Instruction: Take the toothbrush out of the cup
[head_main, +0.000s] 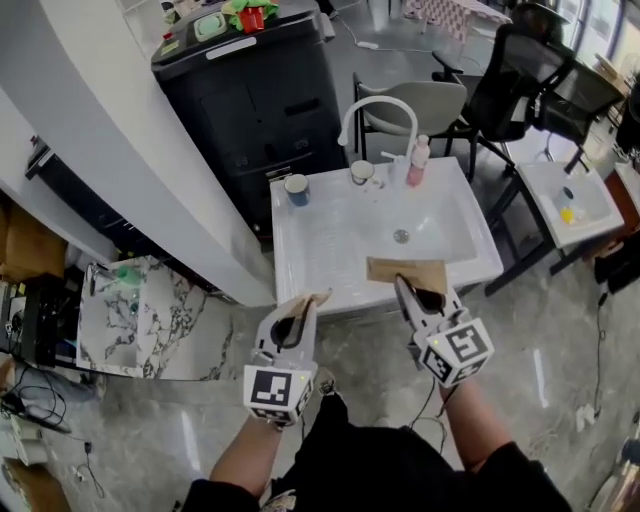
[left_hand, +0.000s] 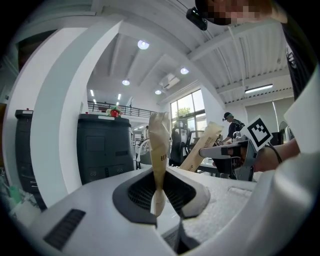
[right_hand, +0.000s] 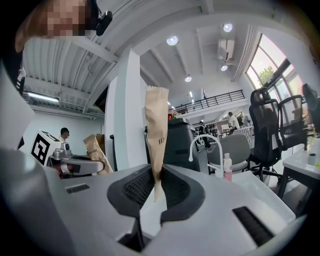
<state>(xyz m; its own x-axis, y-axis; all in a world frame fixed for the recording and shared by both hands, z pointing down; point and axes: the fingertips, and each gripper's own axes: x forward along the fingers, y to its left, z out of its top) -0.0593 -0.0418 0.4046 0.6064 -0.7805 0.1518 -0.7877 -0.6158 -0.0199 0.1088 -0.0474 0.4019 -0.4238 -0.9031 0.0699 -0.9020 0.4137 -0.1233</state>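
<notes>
Both grippers are out in front of the person's body, short of the sink, side by side but well apart.

Left gripper (head_main: 303, 302): jaws narrow, pinched on a strip of brown paper (left_hand: 160, 142). The strip stands up out of the jaws, slightly twisted, with dark print partway up. The head view shows only a small scrap at the tip.

Right gripper (head_main: 402, 286): jaws narrow, clamped on a bigger piece of brown paper (head_main: 406, 271). That piece is a flat rectangle lying over the front edge of the sink. In the right gripper view it rises upright from between the pads, print on it too.

The two papers are apart, not joined.

Past them is the white sink (head_main: 300, 262), with a drain (head_main: 401, 236) mid-basin.

Back rim of the sink, left to right:
- blue cup (head_main: 296, 188), near the back left corner
- pale cup (head_main: 362, 173), just left of the tap's base
- white arched tap (head_main: 377, 107)
- pink bottle (head_main: 417, 160), just right of the tap

Neither gripper is near the cups. The toothbrush is too small to make out, so I can't tell which cup holds it.

Behind the sink is a black cabinet (head_main: 250, 100) with small items on top. To its right are a grey chair (head_main: 425, 105) and a black office chair (head_main: 525, 65). A small white table (head_main: 590, 205) stands at far right.
</notes>
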